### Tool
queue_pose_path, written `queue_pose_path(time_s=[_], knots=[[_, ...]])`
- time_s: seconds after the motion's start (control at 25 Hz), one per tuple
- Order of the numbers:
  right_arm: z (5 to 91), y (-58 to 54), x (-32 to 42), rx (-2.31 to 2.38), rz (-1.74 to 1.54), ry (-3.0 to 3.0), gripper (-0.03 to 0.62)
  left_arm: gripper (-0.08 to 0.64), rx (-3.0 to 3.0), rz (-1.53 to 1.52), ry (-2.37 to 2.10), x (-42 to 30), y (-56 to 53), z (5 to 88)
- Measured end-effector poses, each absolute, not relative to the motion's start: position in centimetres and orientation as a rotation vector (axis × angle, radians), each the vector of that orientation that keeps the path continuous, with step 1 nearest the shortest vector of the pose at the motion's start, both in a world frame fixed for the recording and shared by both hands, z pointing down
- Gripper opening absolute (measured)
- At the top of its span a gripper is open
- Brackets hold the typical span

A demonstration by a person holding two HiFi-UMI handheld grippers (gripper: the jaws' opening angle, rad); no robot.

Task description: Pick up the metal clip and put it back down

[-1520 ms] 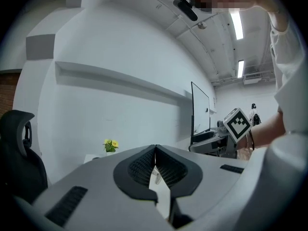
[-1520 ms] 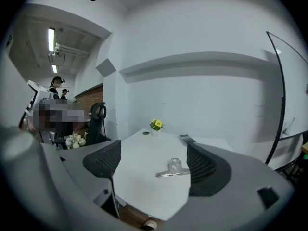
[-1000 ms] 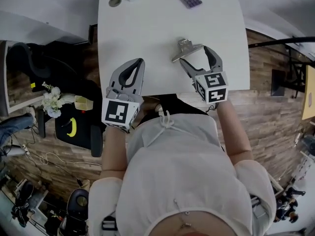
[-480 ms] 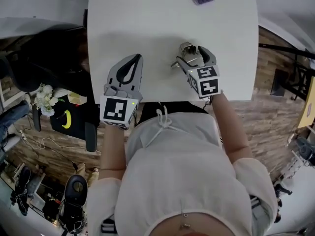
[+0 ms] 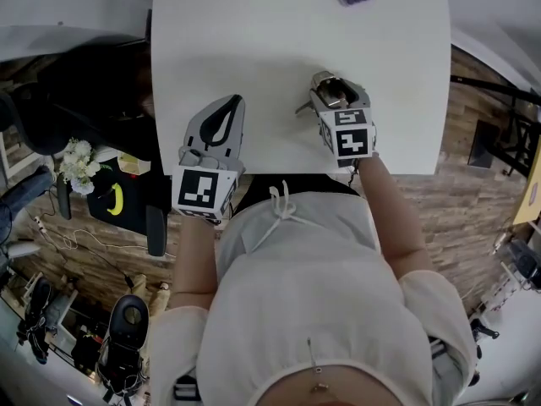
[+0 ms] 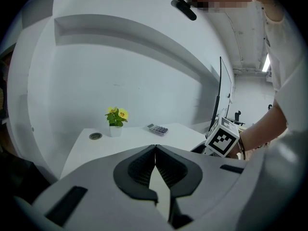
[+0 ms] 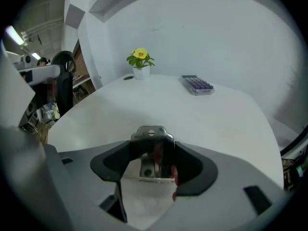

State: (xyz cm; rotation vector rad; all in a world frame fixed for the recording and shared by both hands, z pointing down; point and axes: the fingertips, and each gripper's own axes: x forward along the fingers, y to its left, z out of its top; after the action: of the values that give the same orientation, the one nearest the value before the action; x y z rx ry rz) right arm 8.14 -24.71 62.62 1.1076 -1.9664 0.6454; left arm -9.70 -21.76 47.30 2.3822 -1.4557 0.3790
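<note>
**A:** Two grippers, yet only one at work?

**B:** Yes. The left gripper (image 6: 155,148) waits by the near edge of the worktop (image 5: 254,49), jaws together on nothing. I judge it's parked there because one small clip needs only one grip.

**A:** And the right?

**B:** The right gripper (image 5: 340,96) tilts down over the metal clip (image 7: 152,134), which lies on the worktop. Its jaws have just been closing with the clip between them, and they look pressed against its sides. Squeezing across the width should steady it for lifting.

**A:** Anything beyond?

**B:** A flower pot (image 7: 140,64) and a calculator (image 7: 197,84) at the far edge, well apart from the clip.
</note>
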Motion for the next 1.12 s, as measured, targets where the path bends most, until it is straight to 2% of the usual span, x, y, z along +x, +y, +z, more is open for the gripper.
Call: queue_pose_path(time_s=[0.4, 1.12], knots=[[58.5, -24.2, 9.1, 1.205, 0.610, -2.057, 0.288, 0.018, 2.428, 0.349, -1.500, -10.0, -20.7, 44.4], [36.2, -22.6, 10.1, 1.505, 0.078, -2.475, 0.288, 0.018, 2.668, 0.207, -1.622, -9.7, -19.1, 32.5]])
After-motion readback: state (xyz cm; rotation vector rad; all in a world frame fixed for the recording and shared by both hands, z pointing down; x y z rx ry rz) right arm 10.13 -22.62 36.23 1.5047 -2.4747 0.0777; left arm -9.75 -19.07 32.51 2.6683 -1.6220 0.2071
